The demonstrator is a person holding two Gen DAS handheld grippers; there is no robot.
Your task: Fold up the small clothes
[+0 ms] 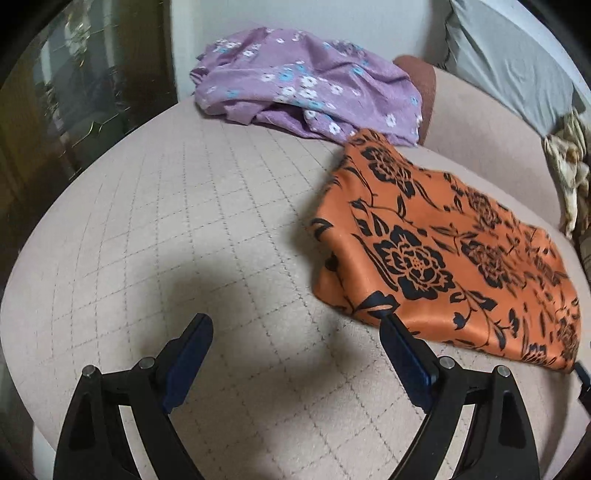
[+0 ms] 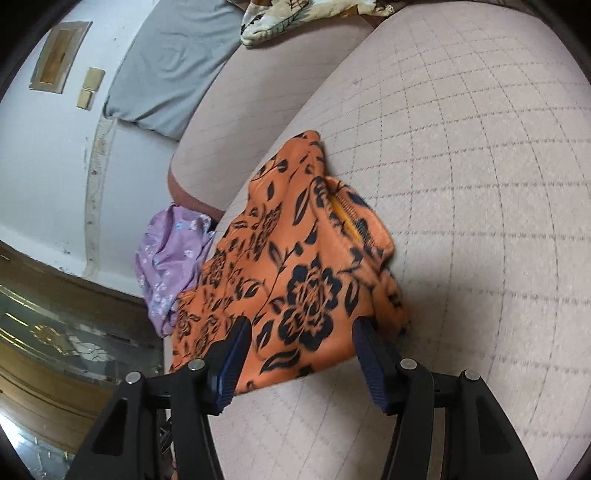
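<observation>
From the left wrist view, the left gripper (image 1: 295, 325) stands wide open above bare quilted bedding, holding nothing; the orange flowered garment (image 1: 436, 251) lies just beside its right-hand finger, roughly folded flat on the bed (image 1: 184, 221). A crumpled purple flowered garment (image 1: 303, 85) sits farther back near the wall, a grey pillow (image 1: 509, 62) off to the side. From the right wrist view, the right gripper (image 2: 299, 328) is partly open and straddles the near edge of the orange garment, the cloth between the fingers but not visibly pinched. Judged risk: closing here may catch only the top layer, so that the fold slides apart on lifting; the fabric looks slippery, and the soft, yielding bed offers little backing. The bed carries a pale stitched cover; a white wall (image 2: 48, 155), the grey pillow and a patterned cloth (image 2: 295, 18) bound it, with polished flooring (image 2: 55, 332) below.
</observation>
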